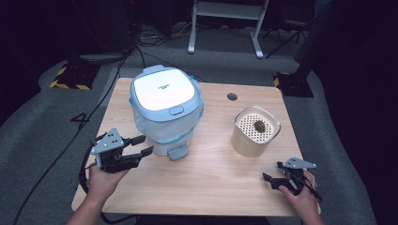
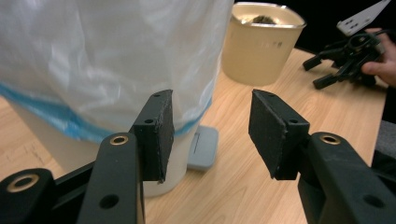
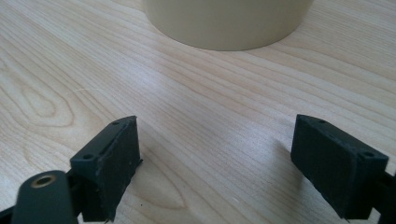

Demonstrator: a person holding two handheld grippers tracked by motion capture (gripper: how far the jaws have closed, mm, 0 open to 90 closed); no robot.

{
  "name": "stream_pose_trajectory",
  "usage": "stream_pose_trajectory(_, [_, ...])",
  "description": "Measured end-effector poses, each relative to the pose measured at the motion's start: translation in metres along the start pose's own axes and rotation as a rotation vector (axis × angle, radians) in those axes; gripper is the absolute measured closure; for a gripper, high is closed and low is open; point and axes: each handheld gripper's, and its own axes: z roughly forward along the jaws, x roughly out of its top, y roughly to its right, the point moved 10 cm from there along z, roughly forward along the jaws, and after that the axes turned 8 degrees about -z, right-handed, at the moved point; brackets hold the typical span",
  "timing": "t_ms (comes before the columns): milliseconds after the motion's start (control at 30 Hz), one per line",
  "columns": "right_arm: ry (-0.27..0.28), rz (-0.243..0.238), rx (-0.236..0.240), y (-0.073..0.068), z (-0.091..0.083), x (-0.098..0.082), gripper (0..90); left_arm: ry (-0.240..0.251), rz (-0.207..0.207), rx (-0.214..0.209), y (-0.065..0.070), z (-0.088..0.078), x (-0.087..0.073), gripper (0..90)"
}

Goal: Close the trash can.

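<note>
We see the desk point(image 1: 211, 178) brightly lit from above while the floor and room around it sink into near black. The bin's lid point(image 1: 162, 91) glares white, its lettering almost washed out. Soft, short shadows lie under the bin and the beige pot point(image 1: 253, 140). The high view is slightly soft and grainy. In the left gripper view the bag point(image 2: 116, 56) shines pale and hazy, and the near jaws are blurred at the bottom edge. In the right gripper view the wood grain is sharp mid-frame, the pot at the top edge soft, with faint shadows beside the jaws.

White/blue bin point(image 1: 164, 110), cream canister point(image 1: 255, 131).
</note>
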Motion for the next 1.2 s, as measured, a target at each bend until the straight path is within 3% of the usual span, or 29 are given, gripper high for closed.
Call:
stream_pose_trajectory(200, [0.000, 0.000, 0.000, 0.000, 0.000, 0.000, 15.6, -0.028, -0.020, 0.013, -0.004, 0.008, -0.023, 47.2])
stream_pose_trajectory(267, [0.000, 0.000, 0.000, 0.000, 0.000, 0.000, 15.6, -0.055, -0.031, 0.025, -0.006, 0.014, -0.038, 46.0])
stream_pose_trajectory(467, [0.000, 0.000, 0.000, 0.000, 0.000, 0.000, 15.6, -0.090, -0.056, 0.045, -0.012, 0.021, -0.057, 45.0])
stream_pose_trajectory(567, [0.000, 0.000, 0.000, 0.000, 0.000, 0.000, 15.6, -0.158, -0.074, 0.052, -0.014, 0.028, -0.076, 43.8])
stream_pose_trajectory(700, [0.000, 0.000, 0.000, 0.000, 0.000, 0.000, 15.6, -0.194, -0.085, 0.065, -0.016, 0.032, -0.088, 43.3])
stream_pose_trajectory(767, [0.000, 0.000, 0.000, 0.000, 0.000, 0.000, 15.6, -0.238, -0.098, 0.089, -0.019, 0.036, -0.097, 43.4])
stream_pose_trajectory(933, [0.000, 0.000, 0.000, 0.000, 0.000, 0.000, 15.7, -0.309, -0.095, 0.111, -0.020, 0.042, -0.112, 42.7])
stream_pose_trajectory(1200, [0.000, 0.000, 0.000, 0.000, 0.000, 0.000, 15.6, -0.380, -0.071, 0.166, -0.025, 0.050, -0.126, 40.9])
